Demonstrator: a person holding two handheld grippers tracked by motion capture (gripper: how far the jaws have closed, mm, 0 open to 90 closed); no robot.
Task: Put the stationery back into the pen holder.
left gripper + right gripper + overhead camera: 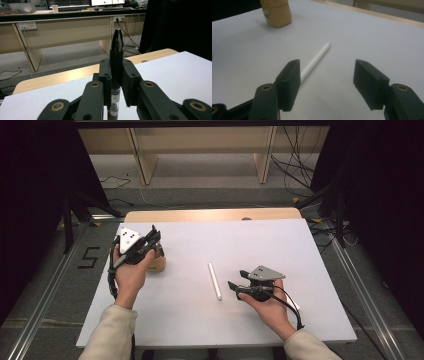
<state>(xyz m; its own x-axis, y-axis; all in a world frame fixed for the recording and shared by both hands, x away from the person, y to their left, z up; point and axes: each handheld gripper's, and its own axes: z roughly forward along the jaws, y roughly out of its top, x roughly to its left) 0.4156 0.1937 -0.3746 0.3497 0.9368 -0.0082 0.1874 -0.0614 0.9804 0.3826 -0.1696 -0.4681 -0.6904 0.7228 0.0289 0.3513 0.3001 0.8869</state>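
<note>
In the left gripper view, my left gripper (pixel 116 75) is shut on a black pen (pixel 116 47) that stands upright between the jaws, tip up. In the high view the left gripper (pixel 154 238) is held above a small wooden holder (pixel 158 263) at the left of the white table (pixel 190 320). A white pen (pixel 215 281) lies flat near the middle. My right gripper (pixel 237 279) hovers just right of it, open and holding nothing. The right gripper view has the open right gripper (pixel 327 72), the white pen (pixel 315 60) beside its left jaw, and the wooden holder (pixel 276 12) farther off.
A wooden strip (pixel 210 214) runs along the table's far edge. Beyond it are a wooden bench (pixel 200 145), loose cables (pixel 295 165) on the floor, and black curtains at both sides. Metal rails (pixel 45 295) flank the table.
</note>
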